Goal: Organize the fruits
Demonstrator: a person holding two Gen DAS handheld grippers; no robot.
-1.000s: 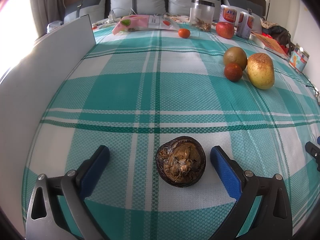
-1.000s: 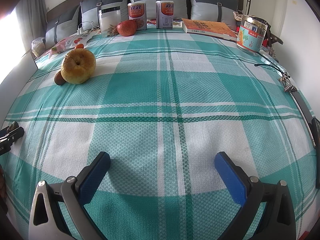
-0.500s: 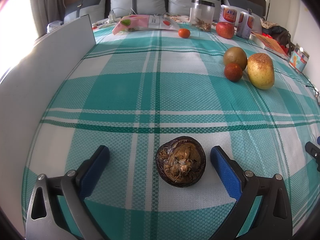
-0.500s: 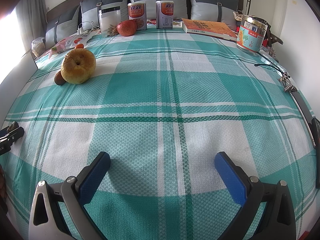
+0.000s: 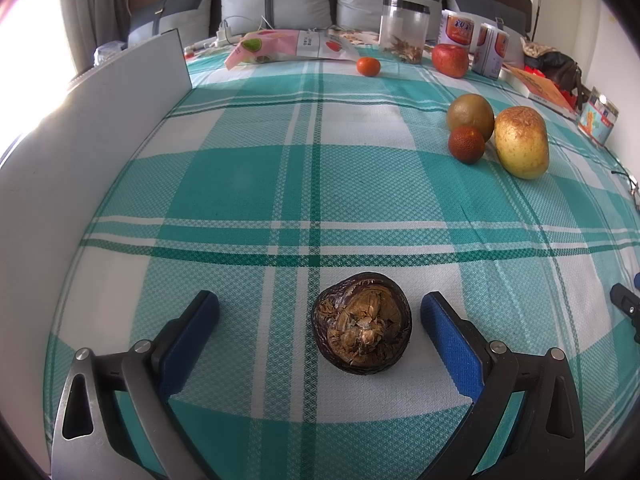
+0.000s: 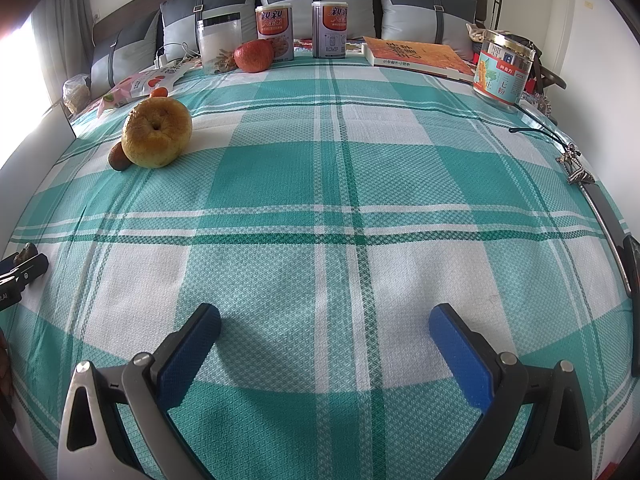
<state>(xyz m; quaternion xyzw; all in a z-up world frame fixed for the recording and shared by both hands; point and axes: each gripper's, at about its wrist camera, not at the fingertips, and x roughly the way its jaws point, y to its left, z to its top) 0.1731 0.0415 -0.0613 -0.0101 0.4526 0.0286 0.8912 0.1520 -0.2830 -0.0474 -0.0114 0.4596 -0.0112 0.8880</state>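
Both tongs stay spread wide, unmoved, left tongs [image 5: 320, 318] straddling the dark fruit [image 5: 362, 335].

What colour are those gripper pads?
Blue pads, clearest in the right wrist view.

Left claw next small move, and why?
Probably close the left claw on the dark husked fruit. It already sits between the open blue pads, nearer the right one, untouched, while three other fruits lie grouped farther up the cloth. The right claw is open over bare cloth.
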